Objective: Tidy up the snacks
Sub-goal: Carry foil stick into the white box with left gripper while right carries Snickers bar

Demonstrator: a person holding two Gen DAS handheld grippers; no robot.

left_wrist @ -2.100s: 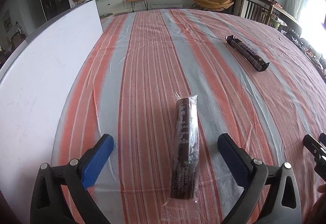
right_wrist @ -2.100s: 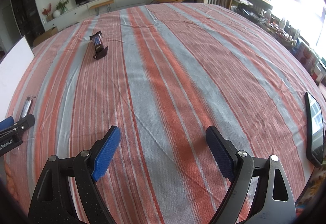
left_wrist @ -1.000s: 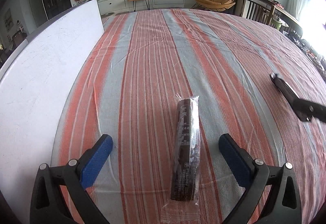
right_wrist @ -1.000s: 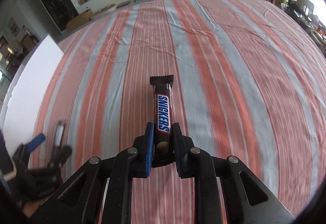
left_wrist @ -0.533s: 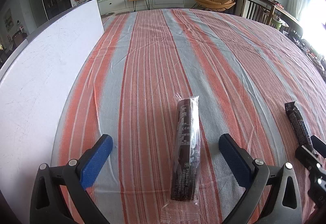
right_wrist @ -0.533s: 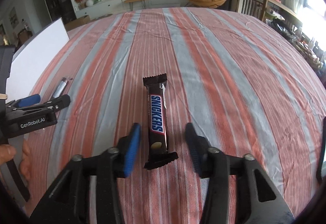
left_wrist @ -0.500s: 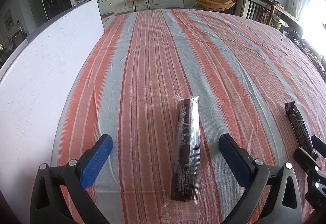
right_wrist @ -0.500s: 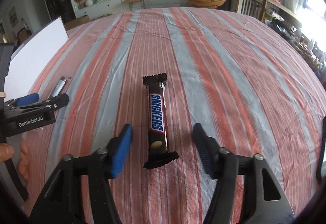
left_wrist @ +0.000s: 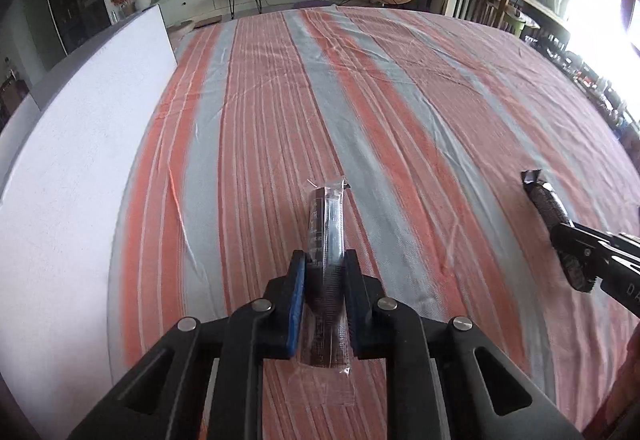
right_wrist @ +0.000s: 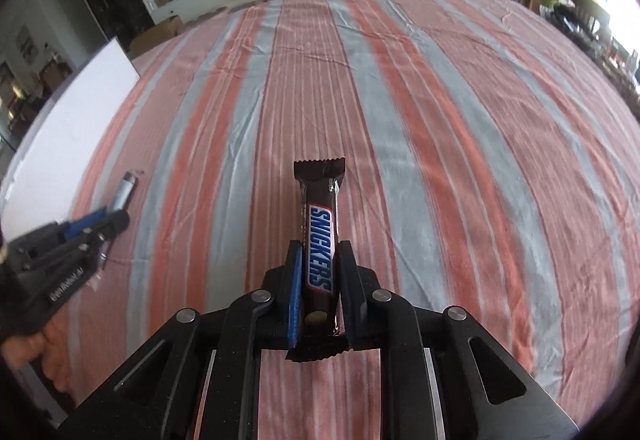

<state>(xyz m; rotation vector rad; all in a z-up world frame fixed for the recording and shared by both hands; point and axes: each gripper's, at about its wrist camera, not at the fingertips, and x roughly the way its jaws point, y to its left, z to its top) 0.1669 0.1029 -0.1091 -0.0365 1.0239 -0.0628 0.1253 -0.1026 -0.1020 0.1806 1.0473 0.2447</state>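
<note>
Near the front edge of the striped table (left_wrist: 400,87), a clear-wrapped dark snack stick (left_wrist: 326,240) is pinched by the left gripper (left_wrist: 325,280), and the Snickers bar (right_wrist: 320,240) by the right gripper (right_wrist: 318,280). Both should be kept level and set down parallel, just beside each other, before the jaws are released.

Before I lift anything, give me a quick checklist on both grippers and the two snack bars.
1. Left gripper shut on the clear-wrapped bar: ok.
2. Right gripper shut on the Snickers bar: ok.
3. Each bar held near its rear end, most of its length sticking forward: ok, though it may droop.
4. Bars lifted off the striped cloth: cannot tell.
5. The two grippers apart from each other: ok.
6. A container or spot for the snacks: cannot tell, none in view; only a white board lies to the left.
</note>
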